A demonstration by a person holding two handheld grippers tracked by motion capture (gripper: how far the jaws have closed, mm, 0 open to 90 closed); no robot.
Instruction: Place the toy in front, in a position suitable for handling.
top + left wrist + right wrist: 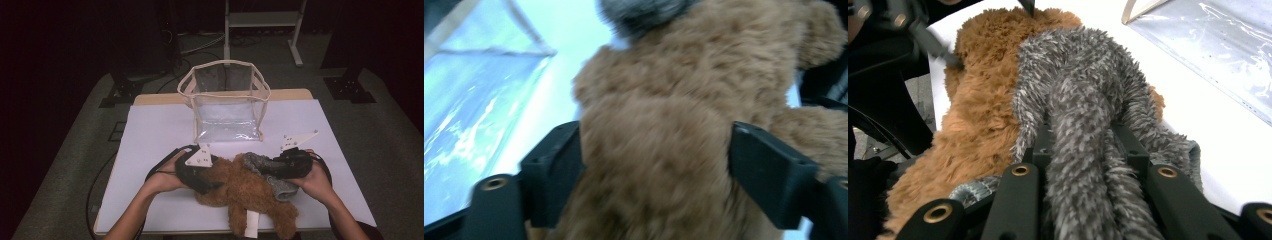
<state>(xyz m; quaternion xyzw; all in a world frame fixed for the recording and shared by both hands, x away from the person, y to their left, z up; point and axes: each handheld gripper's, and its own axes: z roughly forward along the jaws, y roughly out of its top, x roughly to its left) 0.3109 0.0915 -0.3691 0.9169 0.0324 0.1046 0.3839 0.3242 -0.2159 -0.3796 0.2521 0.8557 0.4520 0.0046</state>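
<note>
A brown plush bear [250, 195] lies near the front edge of the white table [155, 130], a white tag at its lower end. Grey fuzzy cloth [260, 161] is draped over its upper part. My left gripper [214, 183] comes in from the left. In the left gripper view its jaws stand wide, open, with the bear's body [664, 110] between them and fur brushing both. My right gripper [266, 169] comes in from the right and is shut on the grey cloth [1083, 90]. That cloth bunches up between its jaws, with the bear [973, 110] beside it.
A clear plastic bag [227, 100] with beige trim stands open-topped at the back middle of the table, just beyond the bear. It shows as a sheet [474, 100] in the left gripper view. A metal stand [262, 20] and cables are on the floor behind.
</note>
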